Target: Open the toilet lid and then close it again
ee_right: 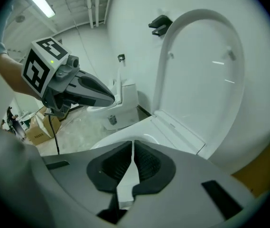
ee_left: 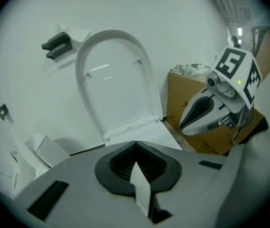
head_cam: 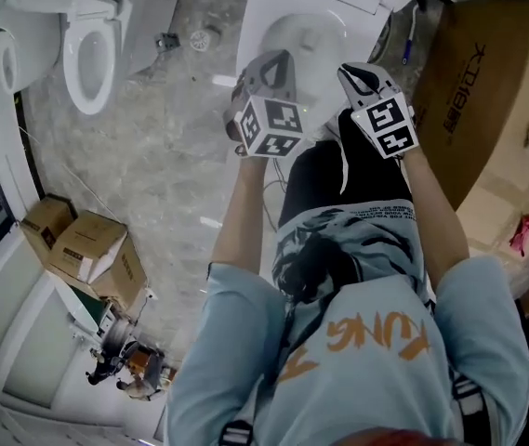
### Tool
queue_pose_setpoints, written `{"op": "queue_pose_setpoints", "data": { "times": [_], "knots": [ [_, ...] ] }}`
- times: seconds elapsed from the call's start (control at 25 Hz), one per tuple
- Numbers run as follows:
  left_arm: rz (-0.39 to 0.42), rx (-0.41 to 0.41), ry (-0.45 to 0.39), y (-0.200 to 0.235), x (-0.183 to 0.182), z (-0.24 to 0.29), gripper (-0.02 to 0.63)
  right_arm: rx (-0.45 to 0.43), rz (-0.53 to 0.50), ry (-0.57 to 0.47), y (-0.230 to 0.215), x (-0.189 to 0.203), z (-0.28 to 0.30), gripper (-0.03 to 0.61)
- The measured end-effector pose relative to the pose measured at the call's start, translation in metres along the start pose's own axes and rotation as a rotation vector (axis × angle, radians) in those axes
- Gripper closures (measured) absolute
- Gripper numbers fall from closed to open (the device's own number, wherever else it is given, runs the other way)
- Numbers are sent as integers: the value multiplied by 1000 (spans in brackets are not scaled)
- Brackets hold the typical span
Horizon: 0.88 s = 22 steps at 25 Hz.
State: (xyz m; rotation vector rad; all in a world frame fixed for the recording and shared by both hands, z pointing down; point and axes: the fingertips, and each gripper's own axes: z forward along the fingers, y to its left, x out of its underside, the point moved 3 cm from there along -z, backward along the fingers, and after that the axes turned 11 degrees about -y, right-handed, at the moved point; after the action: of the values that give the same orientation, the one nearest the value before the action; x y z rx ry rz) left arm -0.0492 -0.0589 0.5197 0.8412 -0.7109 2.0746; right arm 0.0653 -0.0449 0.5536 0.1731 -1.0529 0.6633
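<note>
**Spare toilet and boxes on a stone floor**

A white ceramic toilet stands at upper left on the grey mottled stone floor. 2 small brown cardboard boxes sit lower left, well apart from the large brown cardboard carton at right.

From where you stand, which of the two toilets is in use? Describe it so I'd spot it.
Find the big brown cardboard box by the white wall. The toilet right beside it, before the person, has its lid raised against that wall. The other toilet stands off to the left across the grey floor, away from that box.
</note>
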Motion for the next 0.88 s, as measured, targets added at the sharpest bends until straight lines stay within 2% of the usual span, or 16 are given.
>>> {"op": "queue_pose_setpoints", "data": {
  "times": [0.08, 0.32, 0.56, 0.68, 0.88],
  "knots": [
    [-10, -24, -42, 11, -29, 4, 588, 43, 7, -40, -20, -21, -7, 565],
    [4, -79, -159, 44, -102, 24, 588, 147, 26, -156, -76, -77, -18, 565],
    [88, -90, -248, 61, -194, 33, 586, 257, 15, -283, -134, -148, -58, 563],
    [116, -96, -291, 72, -235, 36, 584, 278, 7, -330, -160, -177, -72, 533],
    [203, -123, -355, 94, -297, 36, 581, 306, -71, -411, -186, -232, -93, 501]
  ]
}}
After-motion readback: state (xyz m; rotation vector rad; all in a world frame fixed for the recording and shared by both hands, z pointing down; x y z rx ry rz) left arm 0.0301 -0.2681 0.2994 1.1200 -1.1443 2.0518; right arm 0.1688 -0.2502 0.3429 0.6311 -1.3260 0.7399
